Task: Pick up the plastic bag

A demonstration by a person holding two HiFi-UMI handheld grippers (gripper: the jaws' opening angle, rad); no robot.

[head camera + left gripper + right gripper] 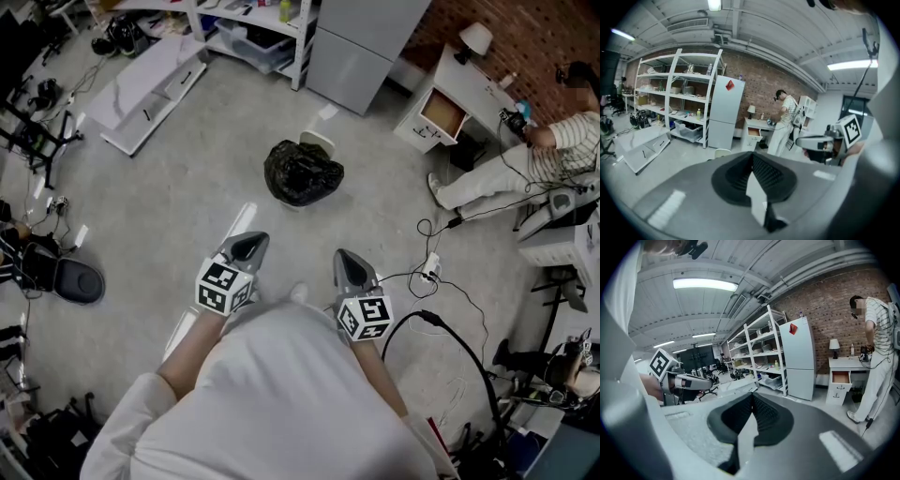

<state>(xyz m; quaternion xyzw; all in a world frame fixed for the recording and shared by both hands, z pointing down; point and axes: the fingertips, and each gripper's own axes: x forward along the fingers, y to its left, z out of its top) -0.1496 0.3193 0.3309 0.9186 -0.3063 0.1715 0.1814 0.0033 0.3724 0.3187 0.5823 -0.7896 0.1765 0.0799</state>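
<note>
Black plastic bag (303, 172) sits slightly wider crosswise; left tongs (247, 246) and right tongs (352, 267) are pressed together.

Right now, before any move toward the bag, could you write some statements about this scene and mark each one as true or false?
1. The black plastic bag lies on the floor, ahead of both grippers. True.
2. The left gripper holds the bag. False: its jaws are together on nothing, and it is well apart from the bag.
3. The right gripper has its jaws together. True.
4. The desk drawer is closed. False: it stands pulled open.
</note>
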